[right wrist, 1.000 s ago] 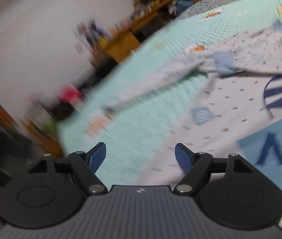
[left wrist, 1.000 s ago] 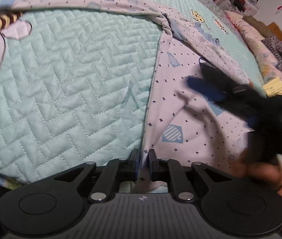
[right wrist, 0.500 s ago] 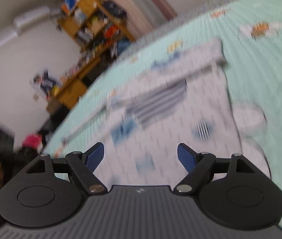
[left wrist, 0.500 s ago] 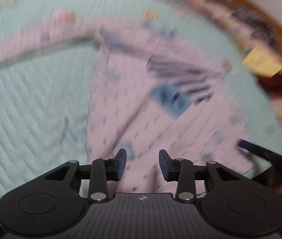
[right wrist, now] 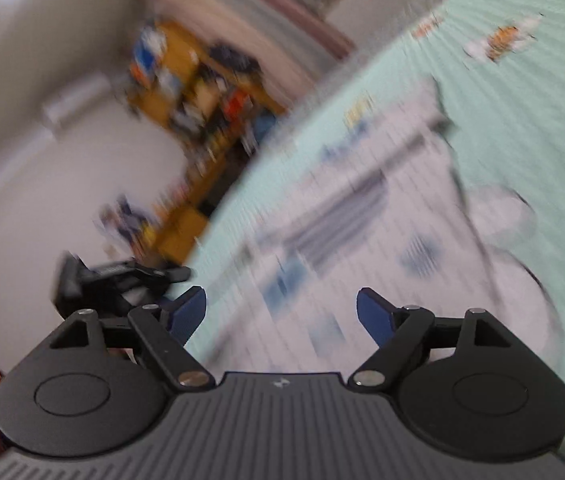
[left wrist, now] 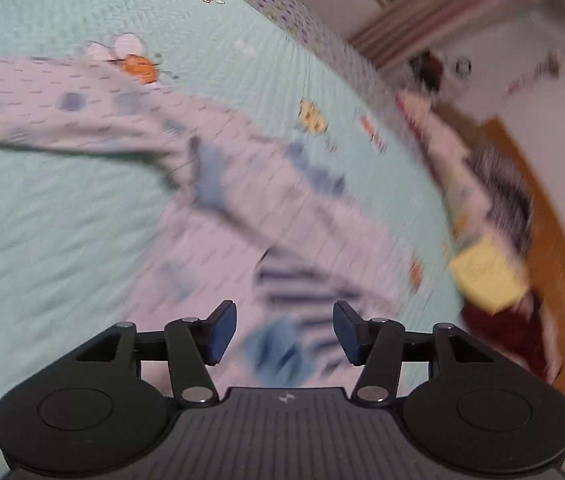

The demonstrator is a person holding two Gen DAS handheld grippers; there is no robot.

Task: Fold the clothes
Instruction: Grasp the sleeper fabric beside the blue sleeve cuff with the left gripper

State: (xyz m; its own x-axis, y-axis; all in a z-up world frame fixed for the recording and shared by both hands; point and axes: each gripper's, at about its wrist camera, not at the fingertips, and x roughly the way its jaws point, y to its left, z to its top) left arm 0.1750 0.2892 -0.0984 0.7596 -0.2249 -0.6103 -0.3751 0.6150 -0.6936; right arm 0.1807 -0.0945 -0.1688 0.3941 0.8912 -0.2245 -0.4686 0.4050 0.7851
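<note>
two grippers were up over the bed when i looked, and both views were smeared by blur, so i kept to what i could read. my left gripper [left wrist: 284, 332] hung above the top [left wrist: 242, 216], its blue pads [left wrist: 220, 332] apart and the jaws opening, with nothing pinched between them; the cloth only showed below, through the gap. my right gripper [right wrist: 281, 320] had its pads [right wrist: 374, 318] spread wide, jaws empty, not pressing on anything. the top lay spread on the mint quilt [left wrist: 62, 248], pale with small dark specks and blue patches, a block of dark stripes [left wrist: 302, 292] near its chest just ahead of my left pads. one sleeve [left wrist: 62, 116] stretched away to the left across the quilt, its upper edge running just beside an orange bee print [left wrist: 136, 66]. in the right view i saw the same top [right wrist: 362, 240] reaching from near my pads toward the far part of the bed, its stripes [right wrist: 342, 220] slanting across it. the left gripper [right wrist: 122, 276] showed in that view too, dark, at the bed's left edge. past the bed in the left view there was a yellow tag [left wrist: 486, 276] on a heap of other fabrics [left wrist: 498, 200], too blurred for me to sort. a cluttered shelf [right wrist: 202, 92] stood against the wall in the right view.
</note>
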